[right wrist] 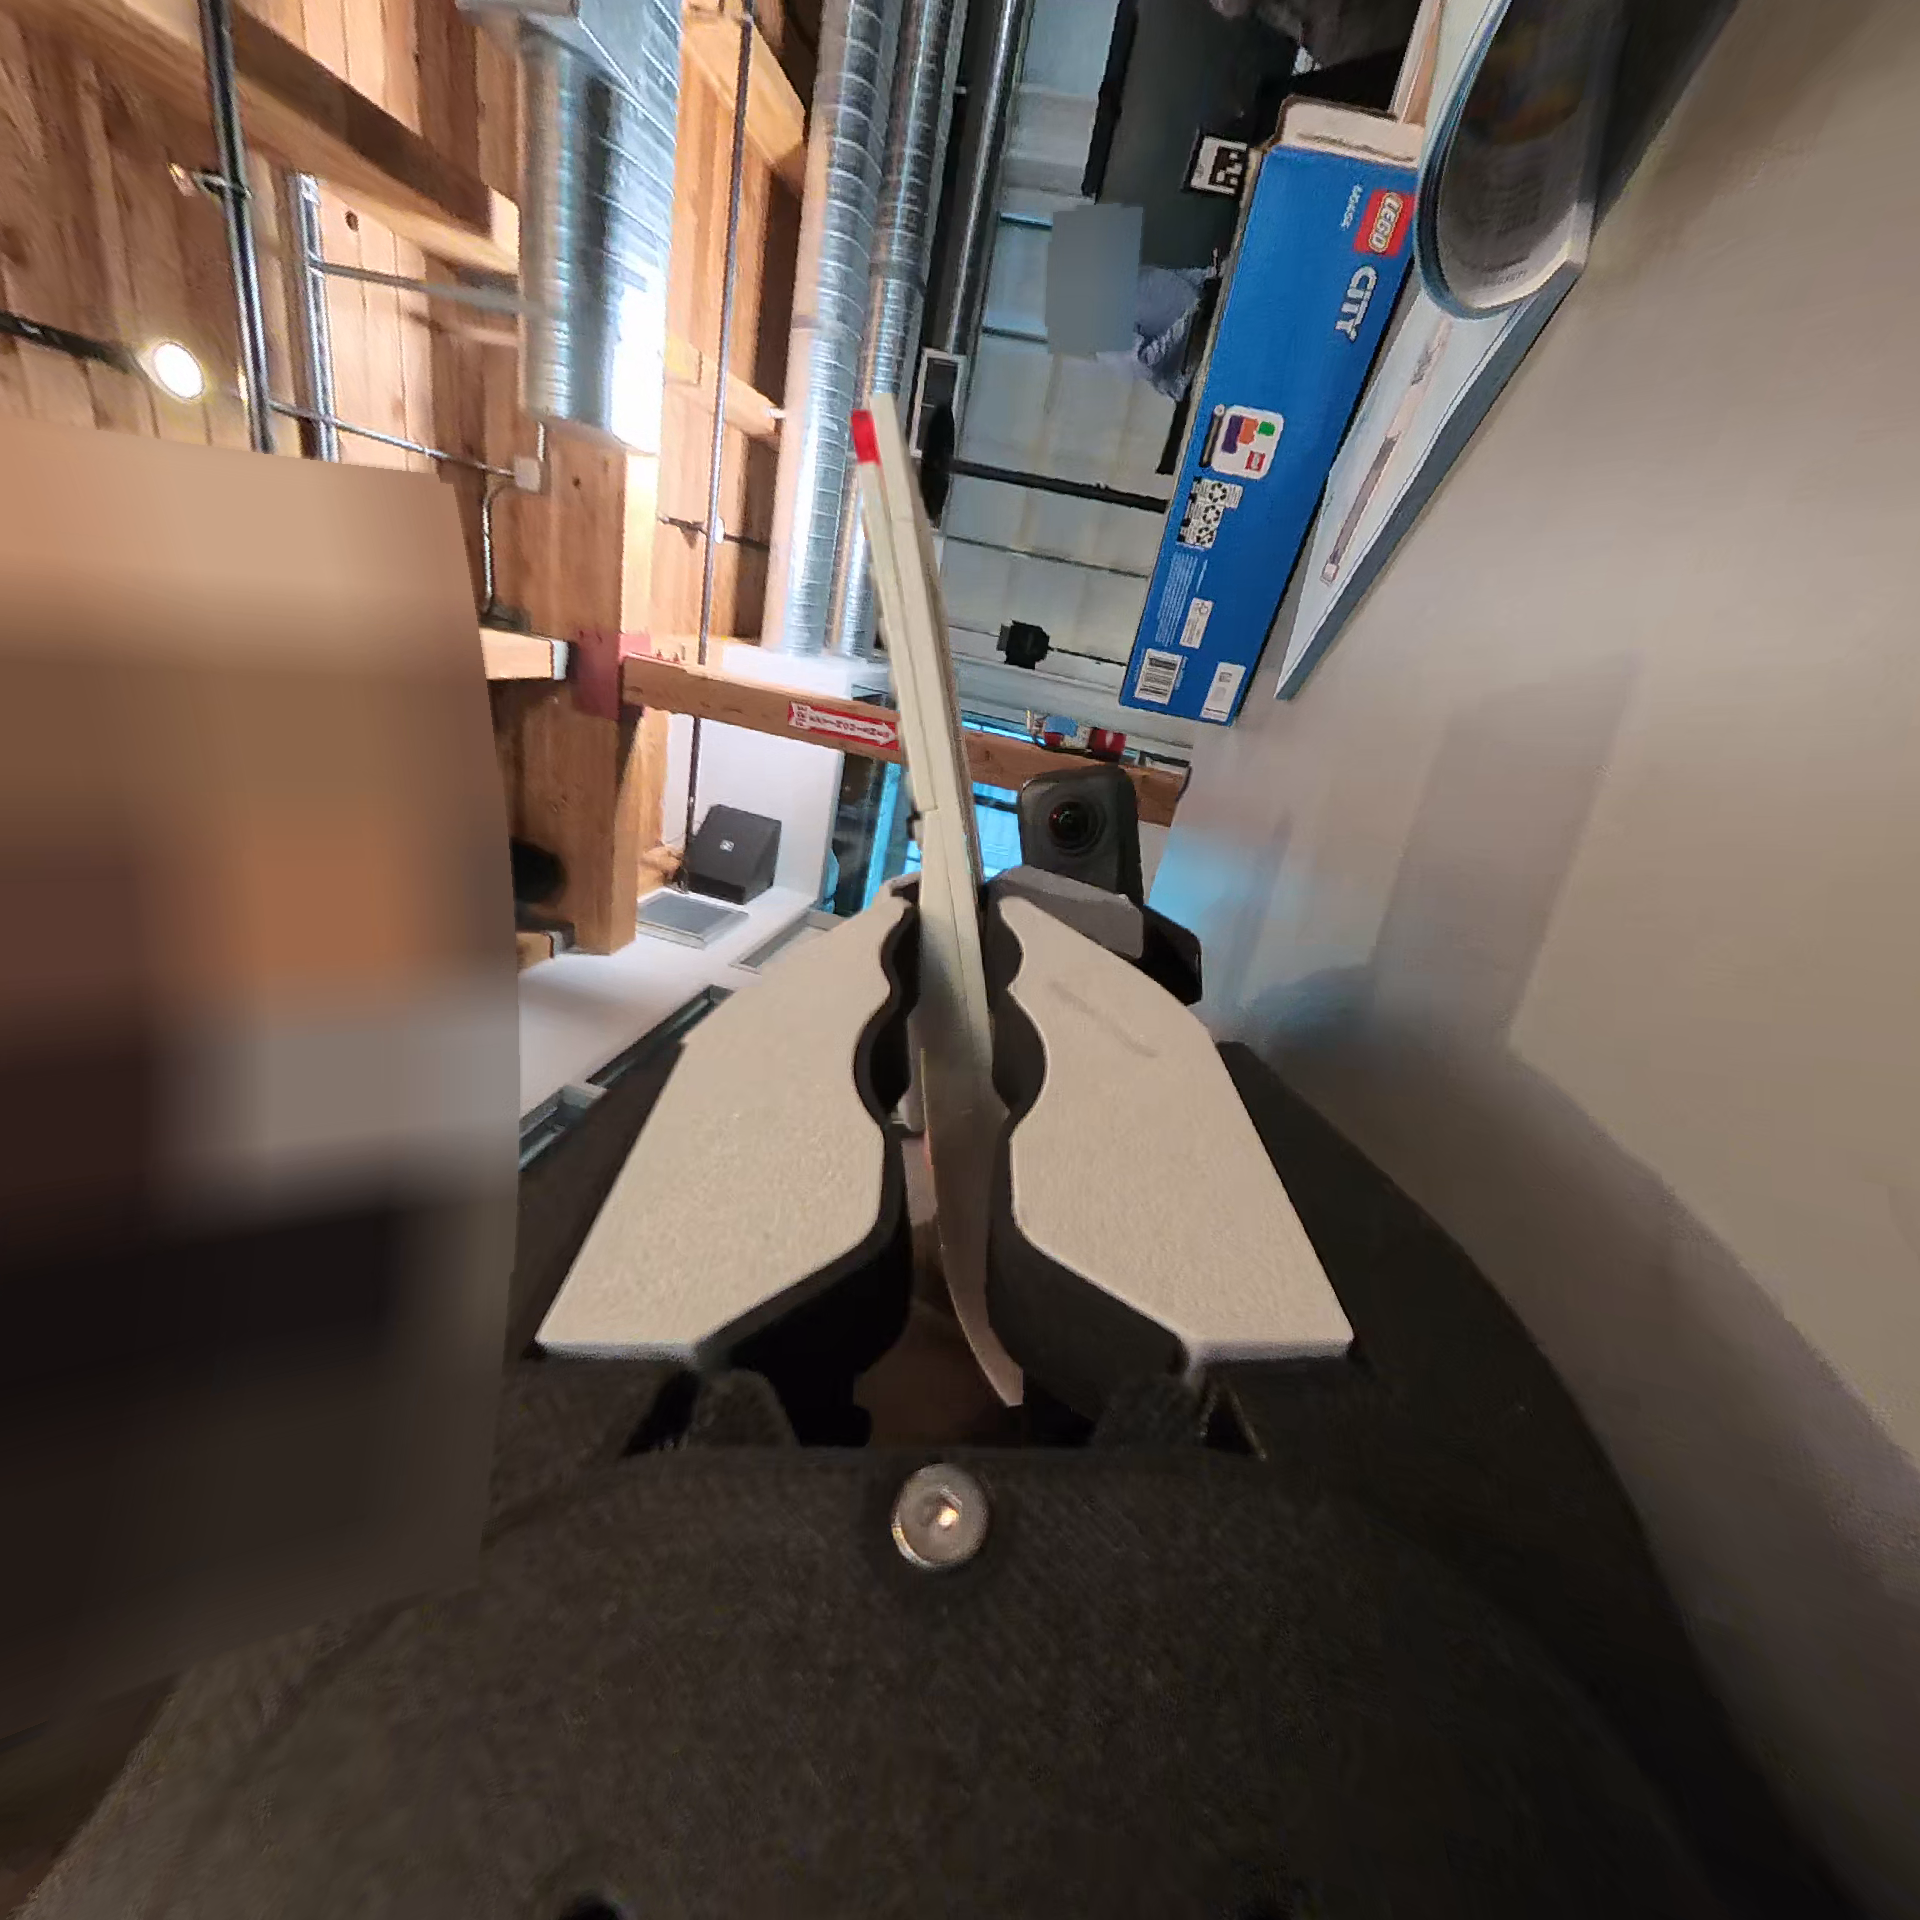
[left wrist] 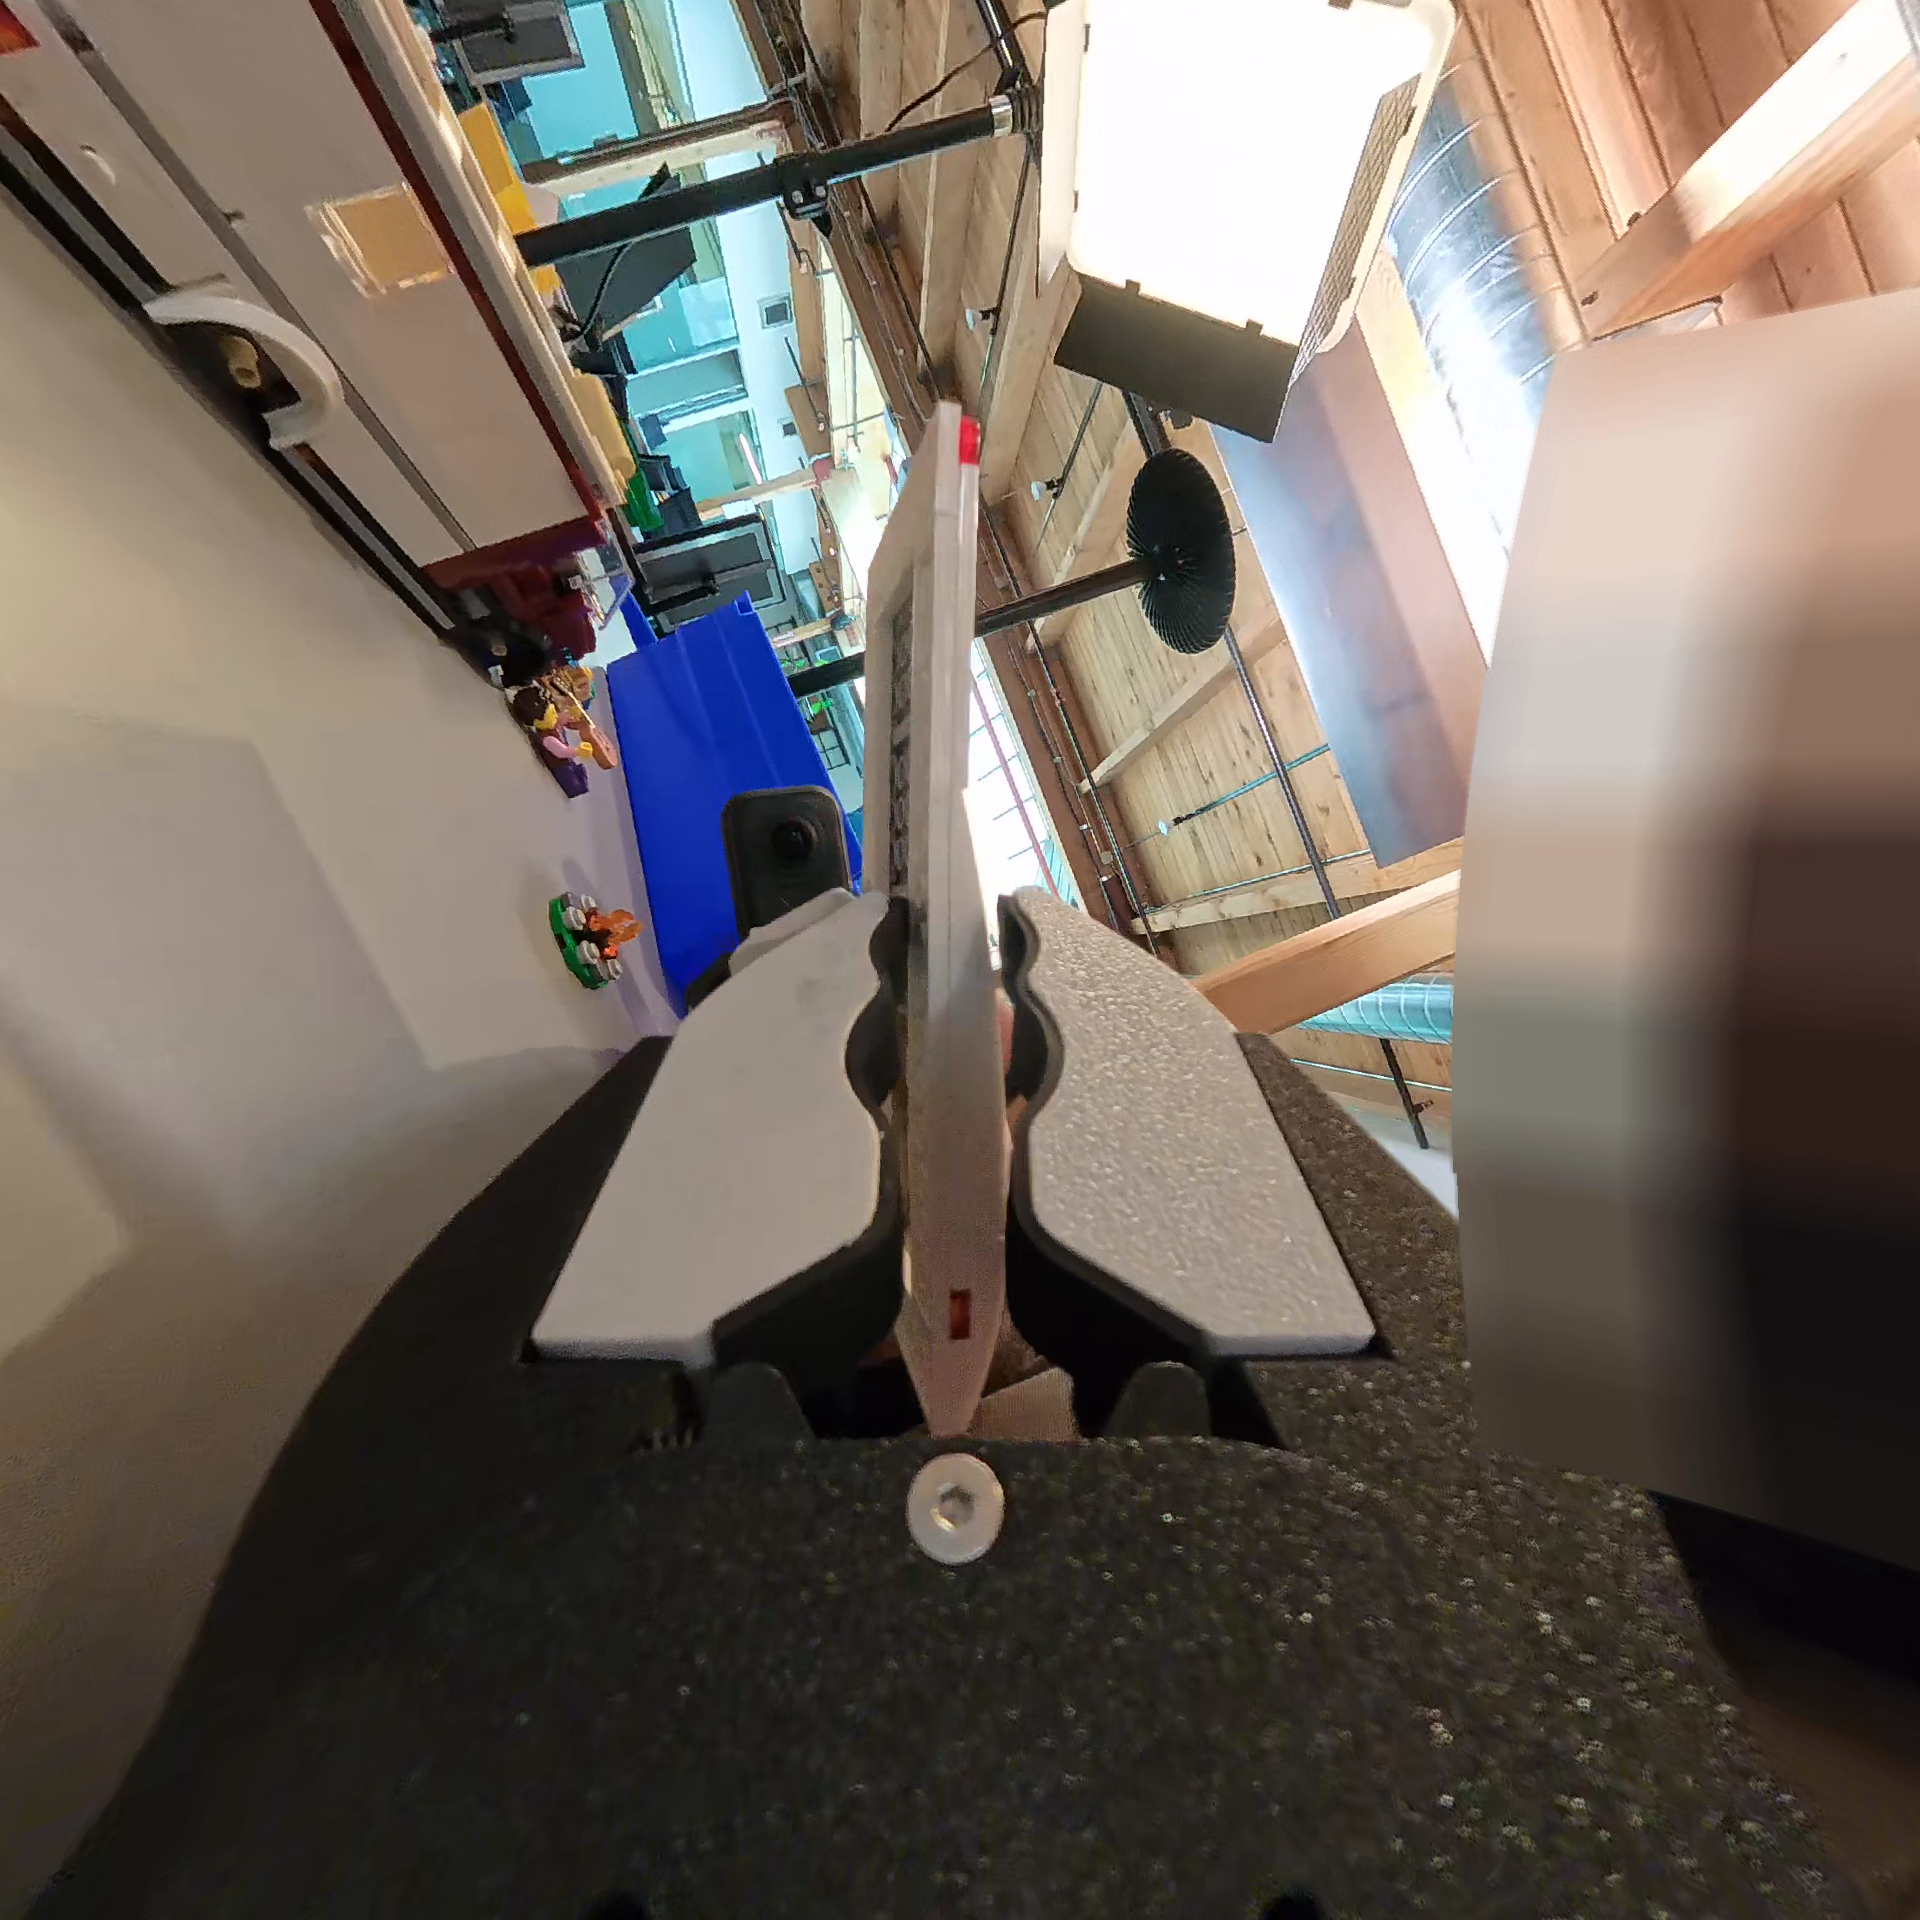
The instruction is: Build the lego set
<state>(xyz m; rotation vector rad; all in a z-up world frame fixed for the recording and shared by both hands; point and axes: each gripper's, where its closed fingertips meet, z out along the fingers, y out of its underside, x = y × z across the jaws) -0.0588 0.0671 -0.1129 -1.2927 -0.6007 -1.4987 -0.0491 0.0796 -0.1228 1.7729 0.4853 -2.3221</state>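
The left gripper has its jaws clenched on a thin pale grey plate seen edge-on; the dark pads meet its two faces. The plate runs forward out of the jaws and ends in a small red tip; a second red mark sits on its edge near the base of the jaws.

The right gripper grips the same kind of thin grey plate, also edge-on and red at its far end, with both pads against it. In each view the other gripper's camera shows just beside the plate, close behind the fingertips.

Left of the plate in the left wrist view stands a blue bin on the pale tabletop. Farther left of the plate lie a small green brick disc with orange pieces and toy figures. Right of the plate, higher up, hang a bright lamp panel and a black ribbed disc.

In the right wrist view a blue toy box stands right of the plate, and silver ducts lie left of it.
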